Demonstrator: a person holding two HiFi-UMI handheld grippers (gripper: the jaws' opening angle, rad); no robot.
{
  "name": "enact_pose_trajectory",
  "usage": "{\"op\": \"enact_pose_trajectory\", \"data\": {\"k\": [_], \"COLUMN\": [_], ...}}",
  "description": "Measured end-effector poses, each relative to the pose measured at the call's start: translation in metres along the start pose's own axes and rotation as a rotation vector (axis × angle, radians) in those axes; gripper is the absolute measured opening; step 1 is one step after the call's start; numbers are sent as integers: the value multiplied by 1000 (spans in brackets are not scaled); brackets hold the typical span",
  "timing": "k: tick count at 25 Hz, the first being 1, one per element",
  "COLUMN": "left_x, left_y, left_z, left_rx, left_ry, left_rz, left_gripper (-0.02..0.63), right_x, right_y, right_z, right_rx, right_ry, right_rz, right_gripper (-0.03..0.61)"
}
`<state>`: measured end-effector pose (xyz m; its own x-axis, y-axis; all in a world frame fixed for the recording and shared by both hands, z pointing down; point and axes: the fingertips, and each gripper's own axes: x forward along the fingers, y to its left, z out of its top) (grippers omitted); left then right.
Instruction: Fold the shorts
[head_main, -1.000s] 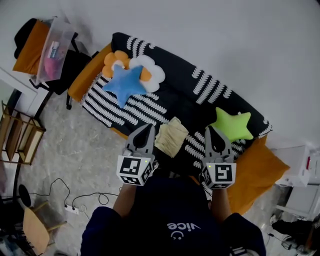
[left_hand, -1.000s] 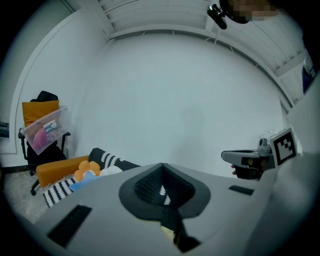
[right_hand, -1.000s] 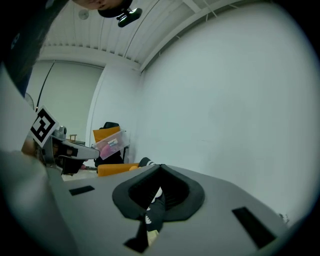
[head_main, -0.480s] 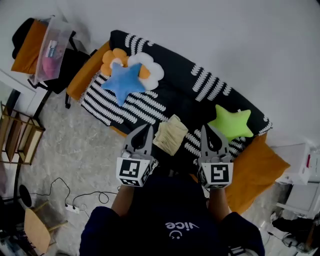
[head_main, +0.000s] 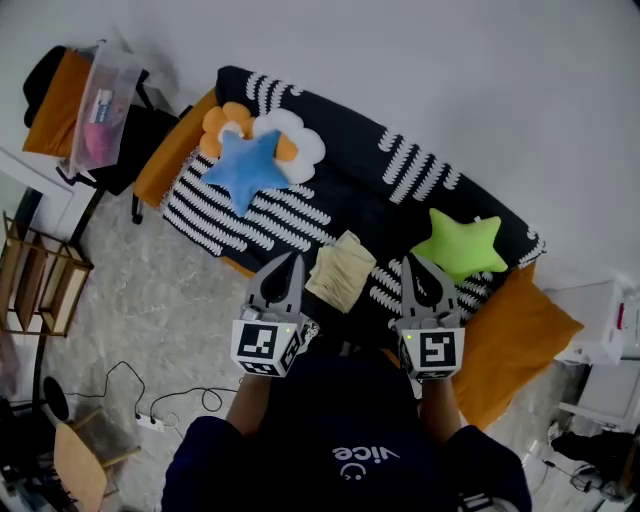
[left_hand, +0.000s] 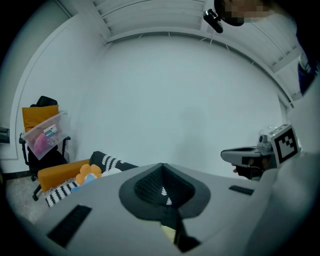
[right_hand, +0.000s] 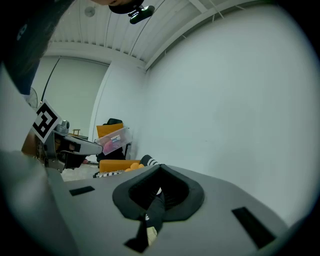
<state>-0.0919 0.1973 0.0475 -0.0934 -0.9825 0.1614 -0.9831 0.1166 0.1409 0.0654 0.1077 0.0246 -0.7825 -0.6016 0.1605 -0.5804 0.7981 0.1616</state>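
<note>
The pale yellow shorts (head_main: 342, 270) lie folded in a small bundle near the front edge of the black-and-white striped sofa (head_main: 300, 215). My left gripper (head_main: 289, 263) is held level just left of the bundle, jaws shut and empty. My right gripper (head_main: 416, 264) hangs just right of it, also shut with nothing in it. Neither touches the shorts. In the left gripper view the closed jaws fill the frame, and a sliver of the shorts (left_hand: 168, 229) shows beneath them. The right gripper view likewise shows closed jaws and a pale sliver of the shorts (right_hand: 150, 232).
A blue star cushion (head_main: 243, 168) and a flower cushion (head_main: 290, 138) lie at the sofa's left, a green star cushion (head_main: 462, 246) at its right. An orange cushion (head_main: 515, 345) sits by my right arm. A chair with a plastic box (head_main: 97, 100) stands at left, cables (head_main: 150, 405) on the floor.
Both grippers stay shut and almost still. The view has shifted very slightly; the shorts have not moved.
</note>
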Motion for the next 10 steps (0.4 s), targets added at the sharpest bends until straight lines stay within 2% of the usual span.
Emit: {"op": "enact_pose_trajectory", "data": {"k": [4,10], "left_x": [1,8], "left_y": [-3,-7], "left_z": [1,6], "left_rx": [61,97], "left_ry": [0,-18], "left_rz": [6,-2], "left_gripper": [3,3], "right_x": [-3,-2], "right_y": [-2,-5], "right_z": [-7,-17], "right_rx": [-16,-45], "right_ry": [36,60], "right_rz": [-5,4], "right_gripper": [8,8]}}
